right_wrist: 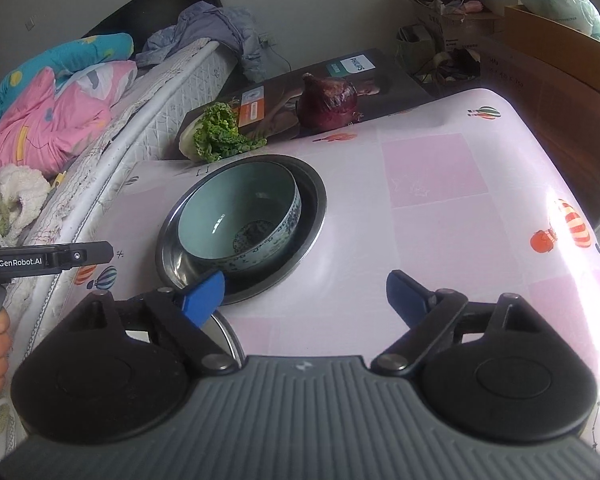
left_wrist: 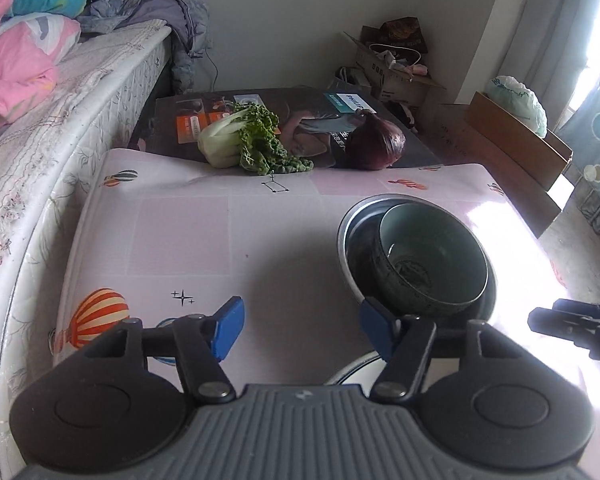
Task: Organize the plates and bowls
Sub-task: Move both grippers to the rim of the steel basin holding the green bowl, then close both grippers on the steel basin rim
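Just ahead of my two gaping, empty grippers, left gripper (left_wrist: 302,330) and right gripper (right_wrist: 306,300), I am seeing a ceramic bowl (right_wrist: 240,220) sitting inside a steel dish (right_wrist: 314,200), likely heavy, slippery, breakable, best pinched at its rim.

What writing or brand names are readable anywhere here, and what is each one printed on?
"GenRobot.AI": white letters on the black left gripper, seen from the right wrist.
"PHILIPS": white panel of the flat dark printed carton behind the table, lying under the red onion.
Orange labels on that carton and print on the brown cardboard boxes: too small to read.
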### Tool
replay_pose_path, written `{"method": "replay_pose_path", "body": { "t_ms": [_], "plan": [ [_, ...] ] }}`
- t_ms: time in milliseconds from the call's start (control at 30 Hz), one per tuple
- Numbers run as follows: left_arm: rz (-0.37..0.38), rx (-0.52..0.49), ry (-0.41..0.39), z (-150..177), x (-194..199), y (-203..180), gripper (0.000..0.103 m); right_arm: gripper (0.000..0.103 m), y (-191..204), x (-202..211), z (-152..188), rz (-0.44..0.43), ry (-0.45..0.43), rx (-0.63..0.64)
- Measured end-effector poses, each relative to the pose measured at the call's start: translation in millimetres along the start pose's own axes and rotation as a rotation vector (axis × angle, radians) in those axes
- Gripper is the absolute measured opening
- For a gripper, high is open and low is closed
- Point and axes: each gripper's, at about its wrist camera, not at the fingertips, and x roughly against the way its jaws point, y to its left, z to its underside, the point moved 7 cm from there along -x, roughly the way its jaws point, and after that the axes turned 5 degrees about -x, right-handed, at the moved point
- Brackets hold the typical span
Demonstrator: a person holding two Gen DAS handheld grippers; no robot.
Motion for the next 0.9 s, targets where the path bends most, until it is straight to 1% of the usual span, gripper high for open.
{"method": "replay_pose_path", "body": {
  "t_ms": [33, 67, 133, 200, 233, 333, 400, 433, 467, 633, 800, 867, 900],
  "plan": [
    [0.022, 0.015, 0.011, -3, -8, 0, 0.063, 0.076, -3, -9, -4, -0.007, 0.011, -0.010],
    [0.036, 0.022, 0.019, -5, -12, -1, 0.060, 0.074, -5, -16, -7, -0.013, 0.019, -0.021],
    [0.070, 0.029, 0.040, -9, -23, -4, 0.056, 0.065, -9, -29, -13, -0.025, 0.036, -0.043],
    [0.082, 0.024, 0.058, -12, -33, -7, 0.055, 0.058, -12, -38, -15, -0.038, 0.049, -0.066],
    [0.081, 0.015, 0.065, -13, -36, -8, 0.051, 0.053, -14, -43, -16, -0.047, 0.058, -0.080],
    [0.073, 0.002, 0.101, -13, -50, -11, 0.042, 0.047, -17, -54, -18, -0.056, 0.076, -0.103],
    [0.095, 0.021, 0.117, -14, -56, -12, 0.039, 0.043, -19, -61, -18, -0.062, 0.090, -0.119],
    [0.104, 0.027, 0.124, -14, -58, -13, 0.036, 0.040, -20, -65, -18, -0.067, 0.100, -0.127],
    [0.109, 0.031, 0.129, -15, -60, -13, 0.033, 0.039, -20, -68, -17, -0.072, 0.108, -0.135],
    [0.114, 0.051, 0.159, -16, -72, -15, 0.028, 0.031, -24, -81, -21, -0.103, 0.144, -0.181],
    [0.131, 0.100, 0.197, -17, -85, -12, 0.025, 0.028, -22, -94, -23, -0.108, 0.163, -0.190],
    [0.143, 0.117, 0.208, -18, -90, -12, 0.022, 0.028, -23, -99, -23, -0.110, 0.172, -0.197],
    [0.150, 0.124, 0.210, -18, -91, -12, 0.021, 0.025, -22, -102, -23, -0.116, 0.173, -0.201]
  ]
}}
